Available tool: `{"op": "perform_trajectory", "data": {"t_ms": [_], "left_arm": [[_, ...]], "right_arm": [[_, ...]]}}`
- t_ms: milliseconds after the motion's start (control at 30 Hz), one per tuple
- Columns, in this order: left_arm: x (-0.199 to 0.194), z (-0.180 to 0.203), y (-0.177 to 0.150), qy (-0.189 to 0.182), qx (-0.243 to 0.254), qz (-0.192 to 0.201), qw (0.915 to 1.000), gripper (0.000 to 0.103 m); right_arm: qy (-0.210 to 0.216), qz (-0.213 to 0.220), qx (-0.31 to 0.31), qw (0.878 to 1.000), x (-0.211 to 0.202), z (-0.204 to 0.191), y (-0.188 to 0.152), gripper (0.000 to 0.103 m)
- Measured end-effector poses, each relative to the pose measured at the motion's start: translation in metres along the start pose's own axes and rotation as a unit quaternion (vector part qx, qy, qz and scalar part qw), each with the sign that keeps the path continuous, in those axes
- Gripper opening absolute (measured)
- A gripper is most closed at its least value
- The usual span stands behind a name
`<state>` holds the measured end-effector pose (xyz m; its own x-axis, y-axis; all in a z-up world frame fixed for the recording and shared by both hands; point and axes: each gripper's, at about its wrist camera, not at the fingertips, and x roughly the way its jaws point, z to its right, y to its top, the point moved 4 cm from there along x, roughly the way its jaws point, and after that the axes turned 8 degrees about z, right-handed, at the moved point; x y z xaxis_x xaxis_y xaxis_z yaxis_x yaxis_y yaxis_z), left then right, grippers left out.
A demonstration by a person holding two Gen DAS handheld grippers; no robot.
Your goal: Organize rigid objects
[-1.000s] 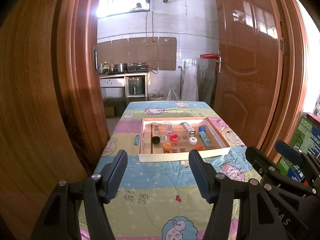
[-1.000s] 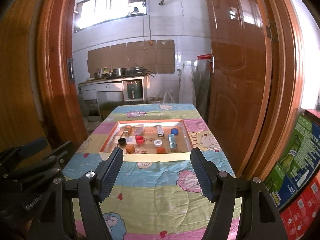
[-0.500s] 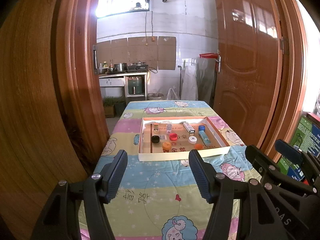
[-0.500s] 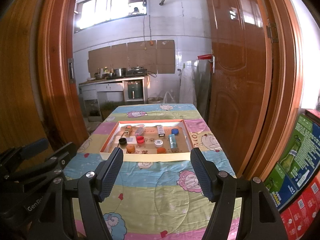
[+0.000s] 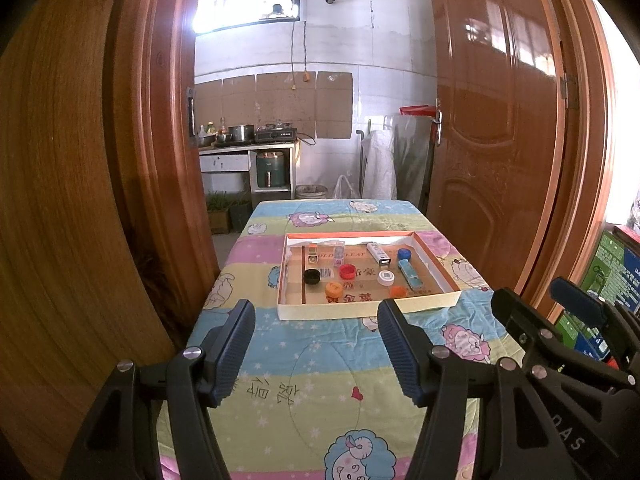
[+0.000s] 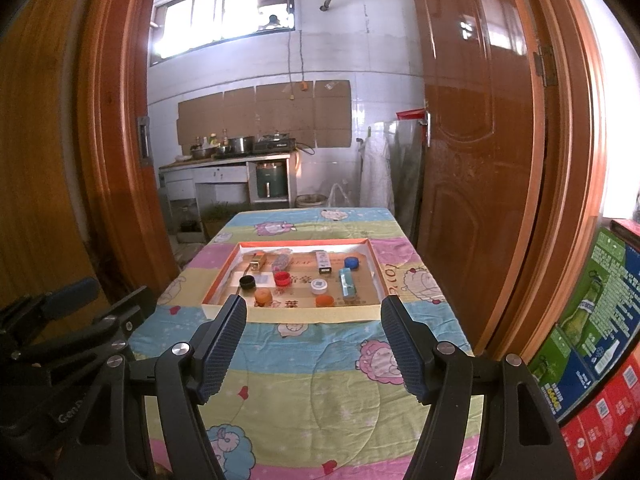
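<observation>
A shallow cardboard tray (image 5: 360, 309) (image 6: 312, 314) lies mid-table on a cartoon-print cloth. Inside it are a black cap (image 5: 311, 276), a red cap (image 5: 347, 270), two orange caps (image 5: 333, 289), a white cap (image 5: 385, 277), a blue cap (image 5: 404, 255), a teal box (image 5: 411, 274) and a white box (image 5: 378, 253). My left gripper (image 5: 316, 350) hangs open over the near cloth, well short of the tray, with nothing between its fingers. My right gripper (image 6: 314, 346) is likewise open and empty, just before the tray's near wall. Each gripper shows at the other view's edge.
Wooden door leaves stand close on both sides of the table (image 5: 320, 400). Green and red cartons (image 6: 592, 344) are stacked at the right. A kitchen counter with pots (image 5: 244, 136) lies beyond the table's far end.
</observation>
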<state>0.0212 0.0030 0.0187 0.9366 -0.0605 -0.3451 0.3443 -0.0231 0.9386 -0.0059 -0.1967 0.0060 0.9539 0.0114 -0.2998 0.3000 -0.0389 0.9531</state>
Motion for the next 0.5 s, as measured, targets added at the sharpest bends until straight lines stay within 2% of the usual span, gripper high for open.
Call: {"op": "perform_trajectory", "data": {"t_ms": [500], "left_arm": [[0.0013, -0.0018, -0.0055, -0.003, -0.001, -0.009, 0.9999, 0.064]], "right_arm": [[0.0, -0.001, 0.001, 1.0, 0.0, -0.002, 0.0002, 0.072]]}}
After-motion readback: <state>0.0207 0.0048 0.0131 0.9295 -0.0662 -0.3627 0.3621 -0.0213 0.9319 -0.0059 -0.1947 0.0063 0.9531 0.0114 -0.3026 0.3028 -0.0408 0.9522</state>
